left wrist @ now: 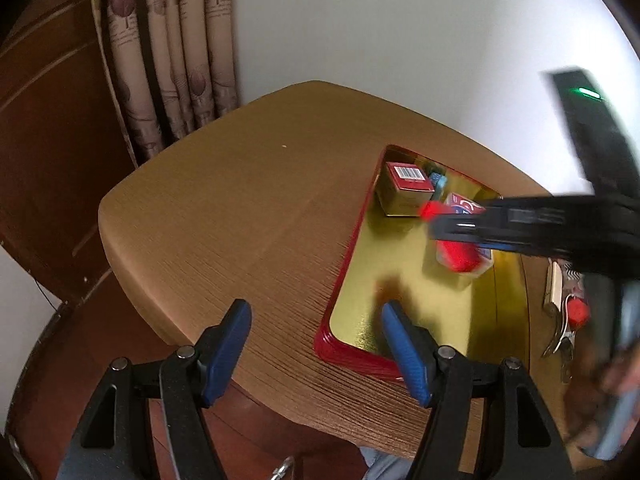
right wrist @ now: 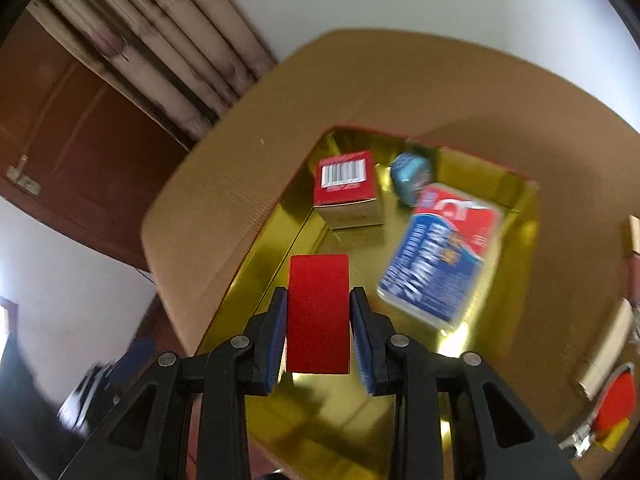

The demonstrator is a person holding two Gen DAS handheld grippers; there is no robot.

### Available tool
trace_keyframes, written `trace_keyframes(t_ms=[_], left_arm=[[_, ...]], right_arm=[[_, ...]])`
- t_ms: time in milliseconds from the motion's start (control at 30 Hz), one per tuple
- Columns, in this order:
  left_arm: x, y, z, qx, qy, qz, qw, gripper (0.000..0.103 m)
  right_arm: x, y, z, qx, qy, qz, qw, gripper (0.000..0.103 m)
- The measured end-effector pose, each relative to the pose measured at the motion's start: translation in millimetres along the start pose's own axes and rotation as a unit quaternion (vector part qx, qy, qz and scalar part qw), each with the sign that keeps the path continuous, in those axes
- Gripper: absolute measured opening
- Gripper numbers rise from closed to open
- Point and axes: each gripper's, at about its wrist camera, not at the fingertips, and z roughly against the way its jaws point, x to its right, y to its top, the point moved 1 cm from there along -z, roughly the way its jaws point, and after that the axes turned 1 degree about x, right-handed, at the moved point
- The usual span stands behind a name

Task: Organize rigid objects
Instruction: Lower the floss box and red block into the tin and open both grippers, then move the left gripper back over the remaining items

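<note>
Our right gripper (right wrist: 318,320) carries a red block (right wrist: 319,312) clenched between its jaws, above the gold tray (right wrist: 516,248) on the wooden surface (left wrist: 240,208). Our left gripper (left wrist: 316,344) hangs released. We should lower it onto bare tray floor, clear of the 2 boxes.

The right gripper (left wrist: 434,220) smears with motion blur, hiding part of the blue packet (left wrist: 464,206) behind it. The keys (right wrist: 608,408) run off the frame's edge, too blurred to make out.
</note>
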Motion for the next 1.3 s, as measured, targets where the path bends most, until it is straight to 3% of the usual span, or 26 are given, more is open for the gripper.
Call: trace_keyframes(t_ms=[100, 267, 433, 633, 733, 867, 1000, 1067, 1133, 1300], left_arm=[[3, 0, 0, 0.004, 0.012, -0.01, 0.9999, 0.07], [1, 0, -12, -0.022, 0.009, -0.009, 0.9997, 0.07], [3, -3, -21, -0.044, 0.016, -0.015, 0.9988, 0.07], [15, -6, -21, -0.042, 0.031, -0.043, 0.9977, 0.07], [21, -10, -18, -0.037, 0.034, -0.059, 0.997, 0.07], [29, -14, -14, -0.032, 0.033, -0.072, 0.9963, 0.07], [40, -18, -8, -0.027, 0.027, -0.086, 0.9956, 0.07], [49, -21, -4, -0.026, 0.021, -0.094, 0.995, 0.07], [62, -25, 0, -0.022, 0.017, -0.114, 0.9931, 0.07], [100, -38, 14, -0.014, -0.018, -0.164, 0.9863, 0.07]], right_arm=[[-4, 10, -22, -0.006, -0.023, 0.006, 1.0, 0.029], [-2, 21, -39, -0.011, -0.038, 0.001, 0.999, 0.031], [-1, 25, -39, 0.004, -0.027, -0.002, 1.0, 0.037], [9, 12, 7, 0.06, 0.008, -0.008, 0.998, 0.037], [23, -13, 46, 0.104, -0.002, -0.004, 0.995, 0.038], [59, -64, 103, 0.171, -0.055, -0.007, 0.984, 0.054], [121, -123, 158, 0.218, -0.156, -0.031, 0.963, 0.057], [160, -156, 177, 0.225, -0.218, -0.046, 0.949, 0.063], [198, -188, 191, 0.215, -0.279, -0.07, 0.933, 0.064], [272, -240, 211, 0.193, -0.337, -0.127, 0.913, 0.064]])
